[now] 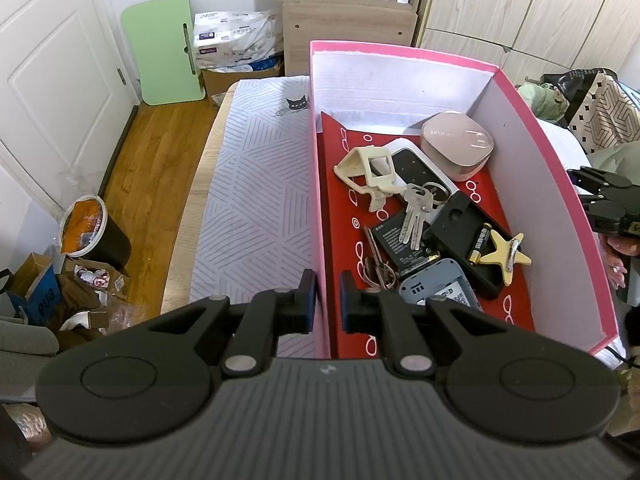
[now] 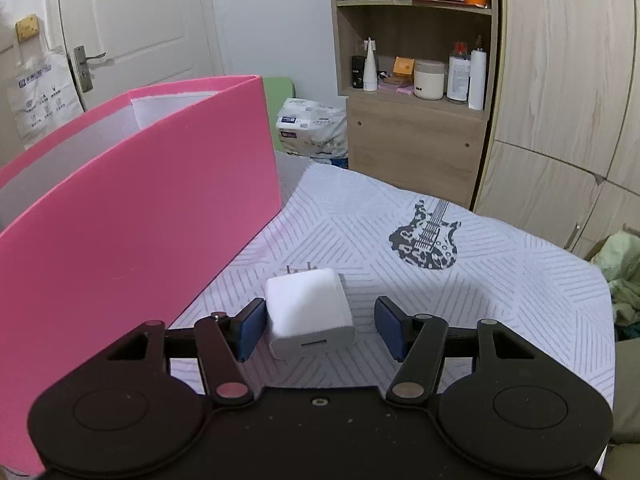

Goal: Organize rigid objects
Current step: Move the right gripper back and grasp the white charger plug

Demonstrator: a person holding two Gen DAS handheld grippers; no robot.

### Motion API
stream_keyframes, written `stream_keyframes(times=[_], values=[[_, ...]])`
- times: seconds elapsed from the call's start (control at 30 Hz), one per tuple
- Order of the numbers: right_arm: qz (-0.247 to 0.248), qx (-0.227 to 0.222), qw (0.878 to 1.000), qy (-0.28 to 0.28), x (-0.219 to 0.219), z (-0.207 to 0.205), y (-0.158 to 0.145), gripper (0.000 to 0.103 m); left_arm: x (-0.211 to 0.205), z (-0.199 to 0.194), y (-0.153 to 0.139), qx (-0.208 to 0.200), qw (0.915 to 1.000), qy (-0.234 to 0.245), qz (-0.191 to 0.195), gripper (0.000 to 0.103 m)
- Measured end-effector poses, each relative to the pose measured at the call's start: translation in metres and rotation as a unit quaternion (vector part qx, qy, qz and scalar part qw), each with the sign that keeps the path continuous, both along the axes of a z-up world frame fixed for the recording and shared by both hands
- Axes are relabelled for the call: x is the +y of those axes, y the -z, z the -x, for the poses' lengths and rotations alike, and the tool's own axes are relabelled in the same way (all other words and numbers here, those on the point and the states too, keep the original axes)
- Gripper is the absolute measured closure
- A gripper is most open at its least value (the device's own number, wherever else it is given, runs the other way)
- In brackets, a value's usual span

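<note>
A tall pink box (image 1: pixel 400 50) stands on the bed. On its red floor lie keys (image 1: pixel 416 208), a beige plastic bracket (image 1: pixel 372 168), a rounded pink case (image 1: pixel 456 144), a black holder (image 1: pixel 468 232), an AA battery (image 1: pixel 480 242) and a cream star (image 1: pixel 506 256). My left gripper (image 1: pixel 327 300) is shut on the box's left wall, one pad on each side. In the right wrist view a white charger plug (image 2: pixel 308 312) lies on the sheet beside the pink box (image 2: pixel 140 200). My right gripper (image 2: pixel 320 328) is open around it; the right pad stands clear of it.
The bed's grey striped sheet (image 2: pixel 480 300) has a guitar print (image 2: pixel 426 236). A wooden shelf unit (image 2: pixel 412 80) with bottles stands behind. A bin (image 1: pixel 92 232) and cardboard litter sit on the floor at left. A hand (image 1: pixel 624 248) shows beyond the box's right wall.
</note>
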State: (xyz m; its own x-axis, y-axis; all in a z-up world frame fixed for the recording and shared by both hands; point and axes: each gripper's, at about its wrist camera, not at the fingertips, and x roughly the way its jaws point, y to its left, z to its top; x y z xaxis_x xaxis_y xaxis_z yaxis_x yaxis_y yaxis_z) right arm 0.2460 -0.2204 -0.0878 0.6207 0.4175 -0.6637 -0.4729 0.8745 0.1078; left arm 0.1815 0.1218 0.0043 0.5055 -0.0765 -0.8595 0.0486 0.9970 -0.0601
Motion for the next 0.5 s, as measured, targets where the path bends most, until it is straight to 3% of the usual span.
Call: stream_keyframes(times=[0.13,0.33,0.5], values=[[0.024,0.000,0.998,0.050,0.004,0.007,-0.005,0.055,-0.001,0.000,0.000,-0.003,1.0000,-0.006,-0.001,0.093],[-0.006,-0.011,0.997,0.074,-0.005,0.024,-0.024,0.055,-0.002,0.000,0.000,-0.004,1.0000,-0.004,-0.002,0.093],[-0.043,-0.036,0.995,0.079,-0.009,0.044,-0.058,0.055,-0.002,0.001,0.001,-0.008,1.0000,-0.004,0.002,0.093]])
